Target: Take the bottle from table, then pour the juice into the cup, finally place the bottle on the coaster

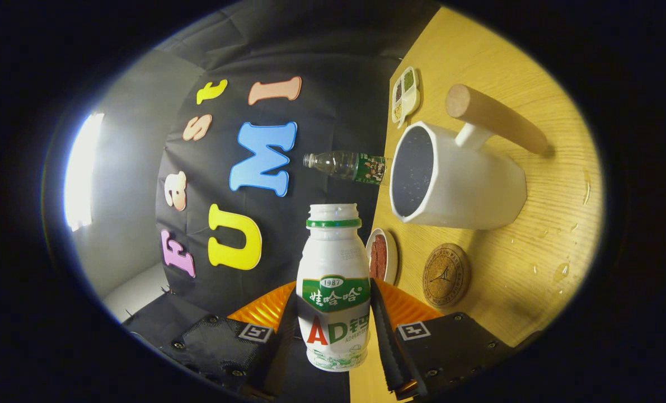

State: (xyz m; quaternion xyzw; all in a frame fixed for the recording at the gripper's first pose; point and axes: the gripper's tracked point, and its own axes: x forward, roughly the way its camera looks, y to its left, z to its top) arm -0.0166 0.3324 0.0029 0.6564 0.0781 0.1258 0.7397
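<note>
The gripper (334,330) is pinching the bottle (333,285), one finger pressed against each side of its lower body. The bottle is white, its cap off, with a green ring under the open mouth; what is inside it cannot be seen. Its green band reads "1987" above Chinese characters, and below that stand a large red "A" and green "D". The whole view is rolled, so the table (534,257) stands like a wall beside the bottle. Beyond the fingers, on that table, is the cup (467,184) — a white mug with a wooden rod for a handle and a dark inside; whether it holds liquid cannot be told. Just beside the cup, nearer the gripper, lies the round cork coaster (445,275), bare, with a faint stamped design. Between coaster and bottle sits a small white dish (381,257) with something reddish-brown in it. Farther off are a clear plastic bottle (347,166) with a green label and a divided tray (405,94) holding green and dark fillings. The table is light wood, with a few droplets (560,272) on it — behind is black cloth and a pale wall lit by a bright light (83,170).
</note>
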